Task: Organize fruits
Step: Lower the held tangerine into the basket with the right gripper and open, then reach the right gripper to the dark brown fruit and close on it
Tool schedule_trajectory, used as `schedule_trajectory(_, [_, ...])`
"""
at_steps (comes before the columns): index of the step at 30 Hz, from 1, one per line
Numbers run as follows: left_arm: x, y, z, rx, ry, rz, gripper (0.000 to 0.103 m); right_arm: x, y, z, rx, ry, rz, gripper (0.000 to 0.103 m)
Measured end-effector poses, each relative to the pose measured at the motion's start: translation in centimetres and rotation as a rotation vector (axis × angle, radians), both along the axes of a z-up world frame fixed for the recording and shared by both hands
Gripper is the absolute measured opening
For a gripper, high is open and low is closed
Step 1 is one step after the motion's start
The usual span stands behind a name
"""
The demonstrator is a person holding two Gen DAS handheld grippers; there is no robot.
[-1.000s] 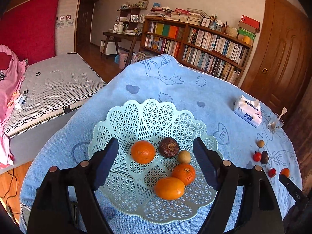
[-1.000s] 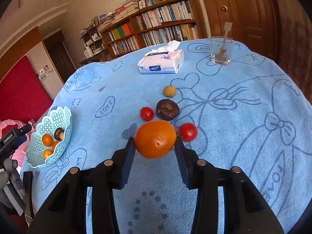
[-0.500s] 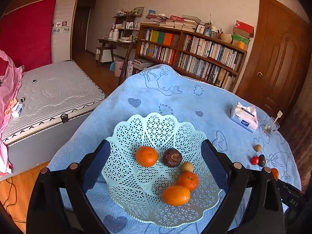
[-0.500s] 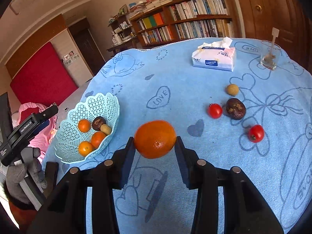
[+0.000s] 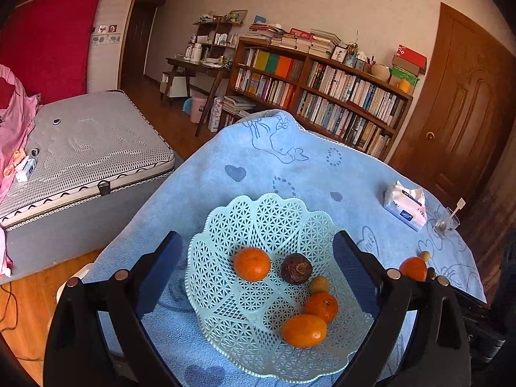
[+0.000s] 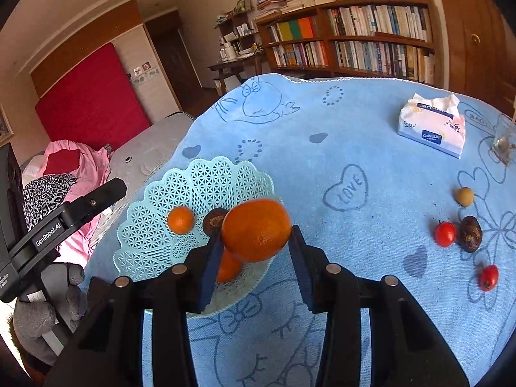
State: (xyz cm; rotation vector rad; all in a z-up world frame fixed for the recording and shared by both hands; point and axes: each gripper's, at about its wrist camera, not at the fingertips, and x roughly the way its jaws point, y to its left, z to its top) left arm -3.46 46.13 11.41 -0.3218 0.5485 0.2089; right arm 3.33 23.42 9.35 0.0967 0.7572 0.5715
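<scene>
Left wrist: close above basket (image 5: pixel 258 222), facing bookshelf (image 5: pixel 322 96) and door | Right wrist: beside basket (image 6: pixel 206 187), higher, facing bookshelf (image 6: pixel 351 42) | Shared: basket, blue tablecloth (image 5: pixel 290 167), tissue pack (image 5: pixel 404 206), bookshelf.

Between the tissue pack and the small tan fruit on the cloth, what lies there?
In the right wrist view, only bare blue tablecloth with printed line drawings lies between the tissue pack and the small tan fruit.
</scene>
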Motion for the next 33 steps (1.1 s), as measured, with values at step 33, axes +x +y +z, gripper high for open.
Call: schedule_trajectory(33, [1.7, -3.1, -2.7, 0.006, 0.079, -0.089, 0.099, 2.9, -8.0, -2.9, 0.007, 0.064, -0.258, 0.049])
